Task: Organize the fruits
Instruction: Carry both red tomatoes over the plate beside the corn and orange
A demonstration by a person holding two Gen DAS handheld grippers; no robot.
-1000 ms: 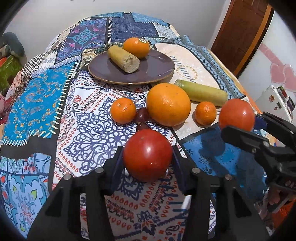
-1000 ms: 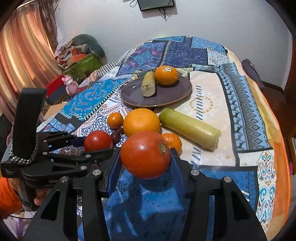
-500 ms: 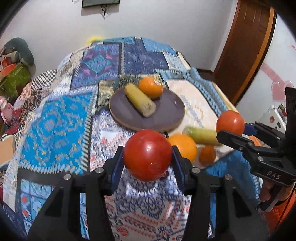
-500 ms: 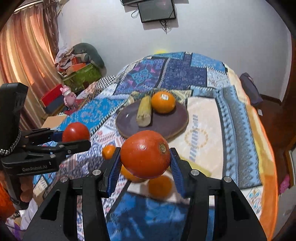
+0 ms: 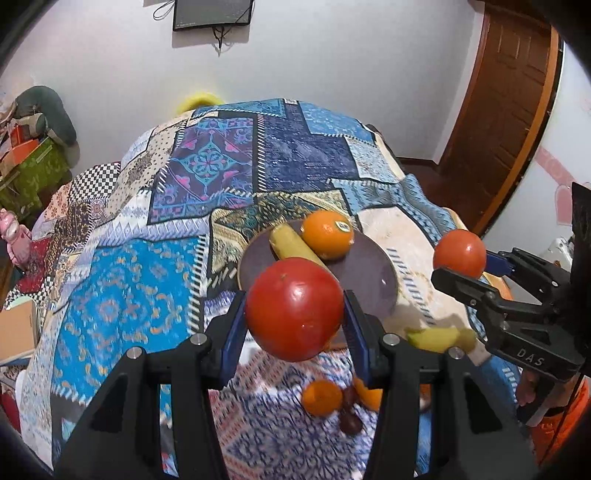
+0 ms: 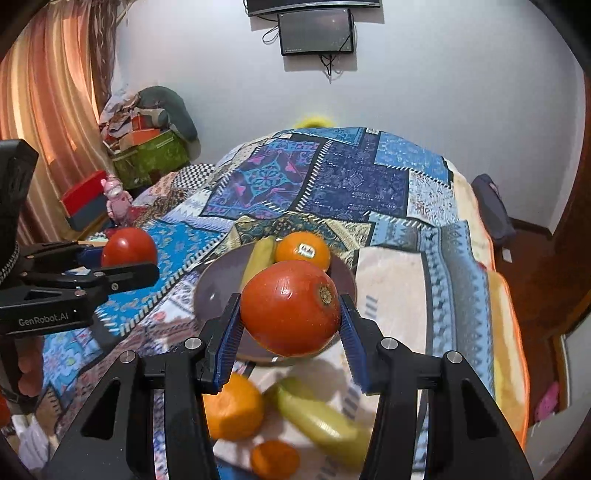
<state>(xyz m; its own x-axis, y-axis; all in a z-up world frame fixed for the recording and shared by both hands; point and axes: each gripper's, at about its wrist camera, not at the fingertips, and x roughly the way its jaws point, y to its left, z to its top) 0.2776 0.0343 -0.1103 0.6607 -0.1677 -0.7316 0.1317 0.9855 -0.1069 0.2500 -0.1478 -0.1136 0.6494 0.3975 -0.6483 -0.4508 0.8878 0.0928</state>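
My left gripper (image 5: pixel 294 314) is shut on a red tomato (image 5: pixel 294 308), held above the bed near the dark plate (image 5: pixel 373 280). My right gripper (image 6: pixel 290 314) is shut on an orange-red tomato (image 6: pixel 290 306), held above the same plate (image 6: pixel 210 291). The plate holds an orange (image 5: pixel 327 234) with a sticker and a yellow banana piece (image 5: pixel 286 242). On the quilt below lie a large orange (image 6: pixel 231 410), a small orange (image 6: pixel 275 459), a yellow-green banana piece (image 6: pixel 321 421) and dark plums (image 5: pixel 349 422). Each gripper shows in the other's view, the right one (image 5: pixel 460 266) and the left one (image 6: pixel 129 258).
A patterned patchwork quilt (image 5: pixel 258 162) covers the bed. A wooden door (image 5: pixel 506 92) stands at the right. Boxes and cushions (image 6: pixel 147 144) pile at the left by a curtain (image 6: pixel 48 110). A screen (image 6: pixel 316 31) hangs on the far wall.
Both grippers have risen and moved forward toward the plate with their tomatoes. The loose fruit on the quilt has dropped low in both views.
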